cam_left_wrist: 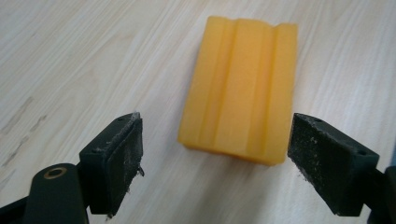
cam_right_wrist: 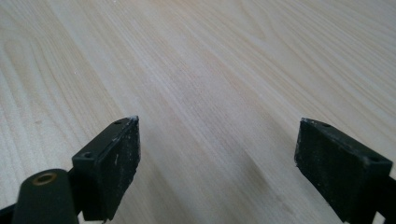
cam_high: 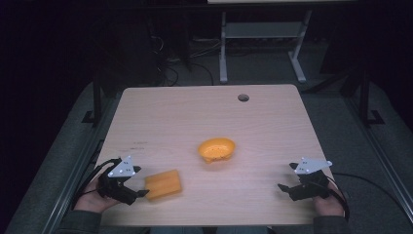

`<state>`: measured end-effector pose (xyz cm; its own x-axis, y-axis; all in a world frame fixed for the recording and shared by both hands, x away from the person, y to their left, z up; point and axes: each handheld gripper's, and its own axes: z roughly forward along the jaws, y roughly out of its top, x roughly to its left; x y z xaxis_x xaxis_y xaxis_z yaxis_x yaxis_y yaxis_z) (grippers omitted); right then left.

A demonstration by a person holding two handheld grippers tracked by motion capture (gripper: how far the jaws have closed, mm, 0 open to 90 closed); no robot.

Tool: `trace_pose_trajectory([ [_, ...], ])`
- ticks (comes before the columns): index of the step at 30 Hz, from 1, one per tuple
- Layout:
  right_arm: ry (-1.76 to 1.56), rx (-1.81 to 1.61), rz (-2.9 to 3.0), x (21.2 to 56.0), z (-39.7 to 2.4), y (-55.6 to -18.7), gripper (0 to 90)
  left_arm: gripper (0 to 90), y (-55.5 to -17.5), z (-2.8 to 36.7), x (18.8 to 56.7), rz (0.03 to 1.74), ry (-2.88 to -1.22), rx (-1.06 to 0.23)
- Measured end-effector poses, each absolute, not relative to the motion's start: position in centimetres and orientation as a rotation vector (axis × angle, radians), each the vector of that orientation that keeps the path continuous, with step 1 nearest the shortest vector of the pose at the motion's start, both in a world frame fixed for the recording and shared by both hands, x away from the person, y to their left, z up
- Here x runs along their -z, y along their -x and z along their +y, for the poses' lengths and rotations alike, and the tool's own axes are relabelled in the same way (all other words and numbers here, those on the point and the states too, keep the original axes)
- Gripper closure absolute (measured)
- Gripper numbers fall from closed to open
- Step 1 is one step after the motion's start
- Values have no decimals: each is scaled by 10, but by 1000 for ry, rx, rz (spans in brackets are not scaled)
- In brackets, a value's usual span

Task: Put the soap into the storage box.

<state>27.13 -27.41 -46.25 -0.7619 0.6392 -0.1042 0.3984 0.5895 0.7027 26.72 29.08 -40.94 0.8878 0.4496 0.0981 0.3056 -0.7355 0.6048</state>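
Both tools, left (cam_high: 141, 187) and right (cam_high: 285, 187), gape wide.

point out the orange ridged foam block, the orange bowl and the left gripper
orange ridged foam block (cam_left_wrist: 239, 88), left gripper view, middle ridge
orange bowl (cam_high: 216, 149), high view, inner hollow
left gripper (cam_left_wrist: 215, 158), left gripper view, midway between its open jaws

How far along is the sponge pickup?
Done: the left gripper is lined up, jaws open on either side of the orange sponge's near end. In hand: nothing is gripped; the sponge lies flat on the table. Left: closing and lifting. The orange bowl sits apart; the right gripper idles open.
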Motion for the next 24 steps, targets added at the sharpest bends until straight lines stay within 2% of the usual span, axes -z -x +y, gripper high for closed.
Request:
trace_pose_trajectory([
  [14,-852,-977,2478,463,-274,-272,137,172,-271,278,405,498,-2494,-320],
  [19,-846,-973,2479,463,-274,-271,137,204,-274,270,405,446,-2541,-287],
  [24,-844,-968,2490,464,-272,-271,137,184,-282,262,405,430,-2548,-245],
])
